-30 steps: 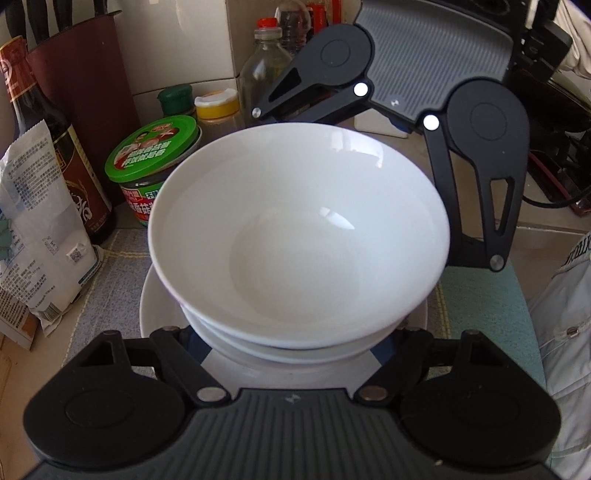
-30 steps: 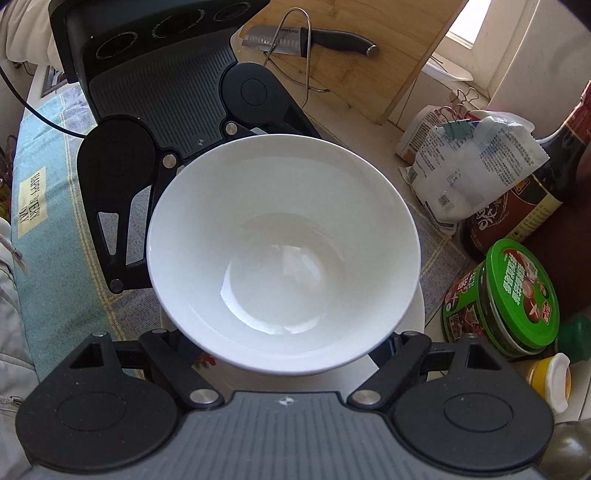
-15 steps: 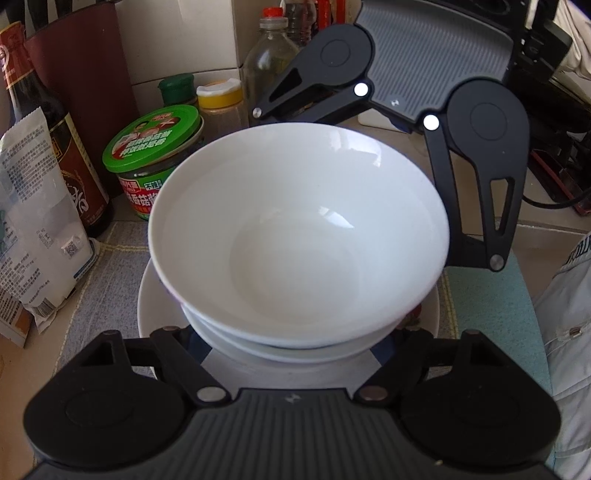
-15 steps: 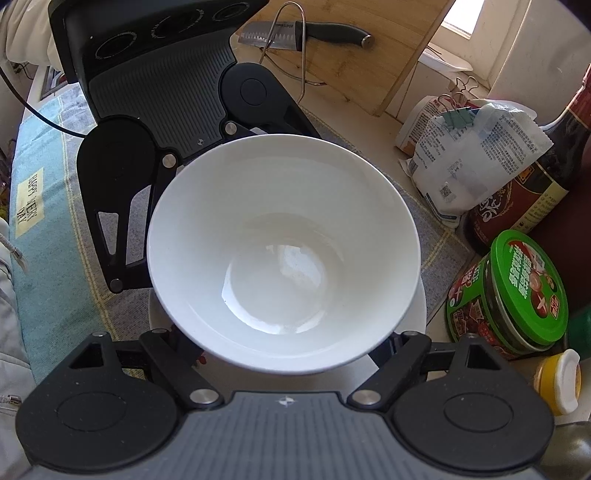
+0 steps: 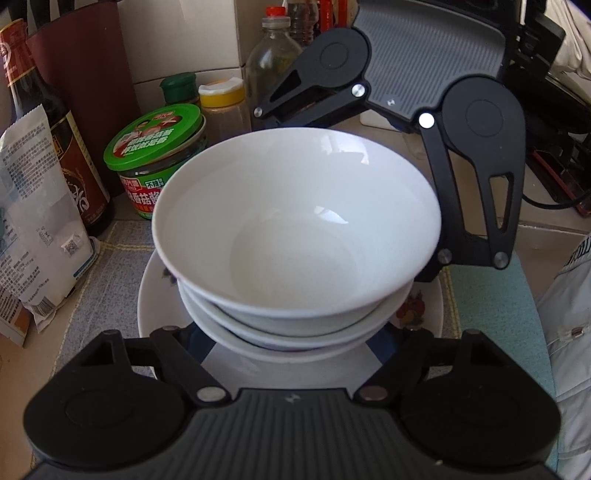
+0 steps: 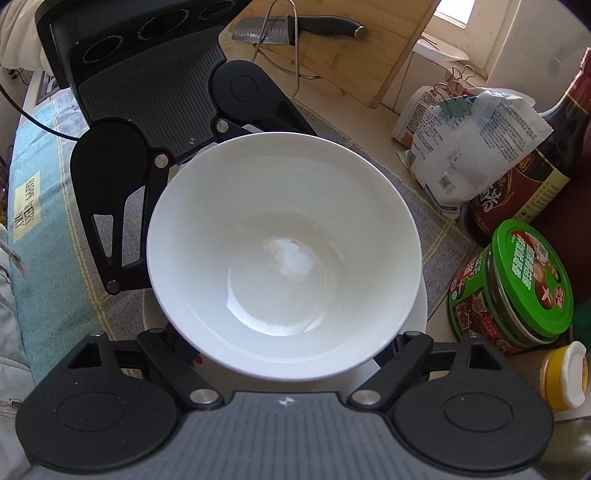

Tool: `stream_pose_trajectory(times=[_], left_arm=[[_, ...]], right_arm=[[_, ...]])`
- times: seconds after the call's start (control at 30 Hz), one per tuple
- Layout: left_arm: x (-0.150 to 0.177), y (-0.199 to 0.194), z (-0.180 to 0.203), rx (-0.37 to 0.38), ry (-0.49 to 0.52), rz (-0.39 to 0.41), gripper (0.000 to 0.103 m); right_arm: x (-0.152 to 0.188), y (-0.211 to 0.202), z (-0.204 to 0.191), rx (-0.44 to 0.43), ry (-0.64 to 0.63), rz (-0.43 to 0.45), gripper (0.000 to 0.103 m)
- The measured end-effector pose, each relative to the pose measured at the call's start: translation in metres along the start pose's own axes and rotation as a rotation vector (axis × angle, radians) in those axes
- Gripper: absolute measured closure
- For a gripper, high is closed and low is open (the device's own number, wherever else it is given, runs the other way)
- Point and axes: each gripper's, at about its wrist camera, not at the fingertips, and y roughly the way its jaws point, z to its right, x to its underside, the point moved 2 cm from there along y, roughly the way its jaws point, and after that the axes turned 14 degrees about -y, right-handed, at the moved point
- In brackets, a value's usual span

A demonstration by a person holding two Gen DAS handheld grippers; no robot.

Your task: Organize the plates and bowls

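Note:
A stack of white bowls (image 5: pixel 295 229) sits on a flower-printed plate (image 5: pixel 421 310). The top bowl (image 6: pixel 284 254) fills the middle of both views. My left gripper (image 5: pixel 295 354) and my right gripper (image 6: pixel 288 354) face each other across the stack, each spread wide around it from opposite sides. The fingertips are hidden under the bowls, so I cannot tell whether they touch the bowls or the plate. In the left wrist view the right gripper's body (image 5: pixel 476 162) shows beyond the bowls; in the right wrist view the left gripper's body (image 6: pixel 110 177) shows likewise.
A green-lidded jar (image 5: pixel 159 155), yellow-capped bottle (image 5: pixel 221 99), dark sauce bottle (image 5: pixel 55 122) and white bag (image 5: pixel 33 221) stand close beside the plate. A cutting board with a knife (image 6: pixel 299 27) leans at the back. A grey mat (image 5: pixel 103 280) and teal cloth (image 5: pixel 491 317) lie underneath.
The stack and both grippers have shifted together away from the jars and bag; more of the plate and lower bowls shows in the left wrist view.

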Motion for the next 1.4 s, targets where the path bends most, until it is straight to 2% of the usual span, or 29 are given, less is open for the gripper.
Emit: stream_pose_trajectory(times=[0.1, 0.2, 0.33, 0.47, 0.6, 0.8, 0.93, 1.03, 1.13, 1.23, 1.33, 1.4], left_arm=[[0.0, -0.001, 0.001, -0.005, 0.0, 0.012, 0.014], [0.001, -0.002, 0.004, -0.042, 0.02, 0.018, 0.008], [0.004, -0.008, 0.005, -0.053, 0.004, 0.026, 0.006], [0.012, -0.019, 0.009, -0.102, -0.018, 0.049, 0.006], [0.018, -0.041, 0.016, -0.134, -0.084, 0.102, 0.006], [0.022, -0.082, 0.033, -0.244, -0.184, 0.263, 0.002], [0.029, -0.111, 0.046, -0.304, -0.226, 0.412, 0.001], [0.038, -0.129, 0.052, -0.351, -0.232, 0.526, 0.001], [0.05, -0.145, 0.056, -0.348, -0.268, 0.576, 0.001], [0.063, -0.155, 0.062, -0.375, -0.326, 0.566, 0.001], [0.074, -0.163, 0.067, -0.444, -0.395, 0.545, 0.001], [0.081, -0.169, 0.067, -0.428, -0.454, 0.533, 0.001]], right_arm=[[-0.003, -0.003, 0.001, -0.002, 0.012, 0.011, 0.0], [-0.004, -0.002, -0.002, 0.014, -0.007, 0.002, 0.0], [-0.005, -0.001, -0.003, 0.027, -0.01, -0.002, 0.0], [-0.003, -0.004, -0.006, 0.041, -0.02, -0.002, 0.0], [-0.001, -0.009, -0.011, 0.049, -0.042, -0.009, 0.0], [-0.005, -0.025, -0.021, 0.084, -0.059, -0.023, 0.0], [-0.012, -0.042, -0.036, 0.164, -0.034, -0.056, 0.0], [-0.015, -0.049, -0.05, 0.25, -0.009, -0.125, 0.0], [-0.019, -0.055, -0.066, 0.344, 0.059, -0.183, 0.0], [-0.027, -0.061, -0.083, 0.396, 0.19, -0.194, 0.0], [-0.037, -0.068, -0.099, 0.477, 0.352, -0.186, 0.0], [-0.041, -0.072, -0.11, 0.542, 0.491, -0.185, 0.0]])
